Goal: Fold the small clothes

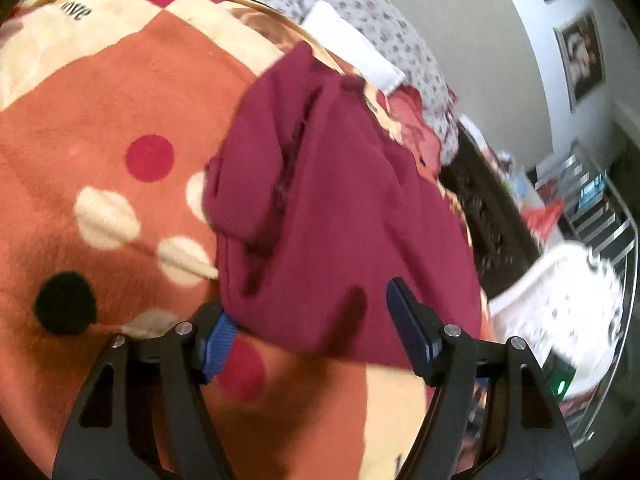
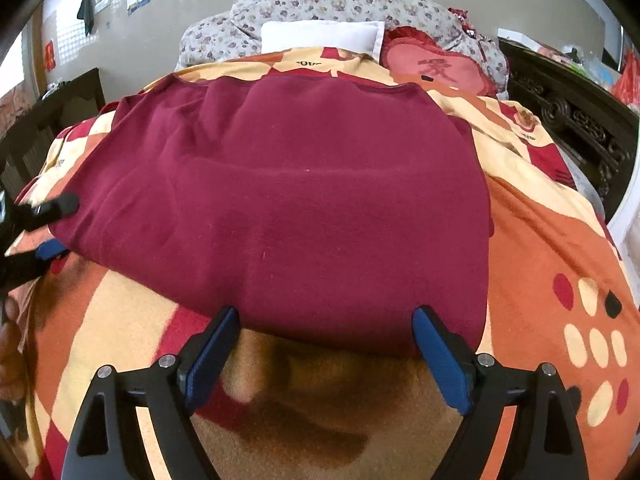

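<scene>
A maroon garment (image 2: 304, 200) lies partly folded on an orange, cream and red patterned blanket (image 2: 552, 240) on a bed. My right gripper (image 2: 326, 340) is open, its blue pads either side of the garment's near edge, just above the blanket. My left gripper (image 1: 308, 320) is open at the garment's (image 1: 340, 208) side edge; its left pad (image 1: 218, 340) lies under the cloth edge and its right pad (image 1: 408, 328) stands over the cloth. The left gripper also shows at the left edge of the right wrist view (image 2: 36, 232).
A floral quilt (image 2: 320, 4), a white pillow (image 2: 320, 36) and a red cushion (image 2: 436, 68) lie at the bed's head. A dark carved wooden frame (image 2: 572, 120) runs along the right side. A metal rack (image 1: 600, 208) stands beyond the bed.
</scene>
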{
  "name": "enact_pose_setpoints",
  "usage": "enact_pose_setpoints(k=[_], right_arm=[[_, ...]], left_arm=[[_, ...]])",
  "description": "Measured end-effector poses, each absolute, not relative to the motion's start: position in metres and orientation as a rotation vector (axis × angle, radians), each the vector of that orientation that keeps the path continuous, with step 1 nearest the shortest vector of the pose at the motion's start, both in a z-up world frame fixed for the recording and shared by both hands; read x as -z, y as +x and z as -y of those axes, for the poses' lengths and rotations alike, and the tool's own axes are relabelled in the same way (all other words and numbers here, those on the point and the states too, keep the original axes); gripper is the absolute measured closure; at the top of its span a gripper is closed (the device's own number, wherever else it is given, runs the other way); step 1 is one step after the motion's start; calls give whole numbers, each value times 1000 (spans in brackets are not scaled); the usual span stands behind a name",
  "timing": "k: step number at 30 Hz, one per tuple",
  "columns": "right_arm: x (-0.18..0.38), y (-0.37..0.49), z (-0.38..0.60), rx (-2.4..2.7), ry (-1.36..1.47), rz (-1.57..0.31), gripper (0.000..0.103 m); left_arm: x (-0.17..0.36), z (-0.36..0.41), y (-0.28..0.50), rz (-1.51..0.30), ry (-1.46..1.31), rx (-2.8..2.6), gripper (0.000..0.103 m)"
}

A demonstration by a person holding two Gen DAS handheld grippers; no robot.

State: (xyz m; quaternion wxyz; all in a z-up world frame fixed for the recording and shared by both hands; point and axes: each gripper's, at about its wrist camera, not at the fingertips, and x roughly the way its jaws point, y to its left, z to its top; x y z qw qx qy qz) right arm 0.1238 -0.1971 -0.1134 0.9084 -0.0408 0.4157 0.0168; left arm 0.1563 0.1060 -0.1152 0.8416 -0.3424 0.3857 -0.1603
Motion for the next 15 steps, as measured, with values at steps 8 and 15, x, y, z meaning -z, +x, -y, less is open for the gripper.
enact_pose_setpoints(k=[8, 15], right_arm=[[113, 123, 199, -39, -77, -857, 16], [113, 123, 195, -28, -98, -864, 14]], left_arm=[[113, -121, 151, -773, -767, 271, 79], [120, -119, 149, -758, -736, 212, 79]])
